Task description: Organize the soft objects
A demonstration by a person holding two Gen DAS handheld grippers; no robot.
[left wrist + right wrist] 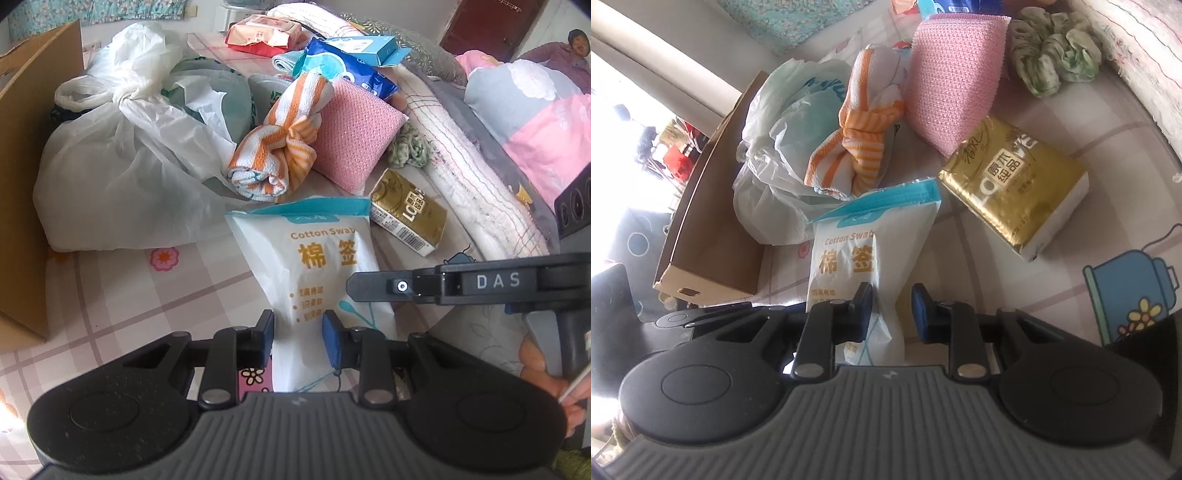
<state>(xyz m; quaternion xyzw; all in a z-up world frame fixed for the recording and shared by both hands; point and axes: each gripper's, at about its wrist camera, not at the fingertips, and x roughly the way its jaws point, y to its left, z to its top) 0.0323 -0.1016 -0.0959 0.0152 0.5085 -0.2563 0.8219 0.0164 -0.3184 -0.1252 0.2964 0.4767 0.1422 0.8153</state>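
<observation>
White cotton-swab bag point(325, 258) between parted fingers point(334, 341)

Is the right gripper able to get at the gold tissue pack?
Probably yes. The gold tissue pack lies bare on the cloth, nothing on top, ahead and right of the right gripper, though the cotton swab bag sits between its jaws.

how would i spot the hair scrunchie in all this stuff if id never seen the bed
Start at the folded quilt along the bed's edge. Beside it stands a pink mesh sponge, and the scrunchie lies between them. It is the only ruffled ring, pale green and crinkled.
</observation>
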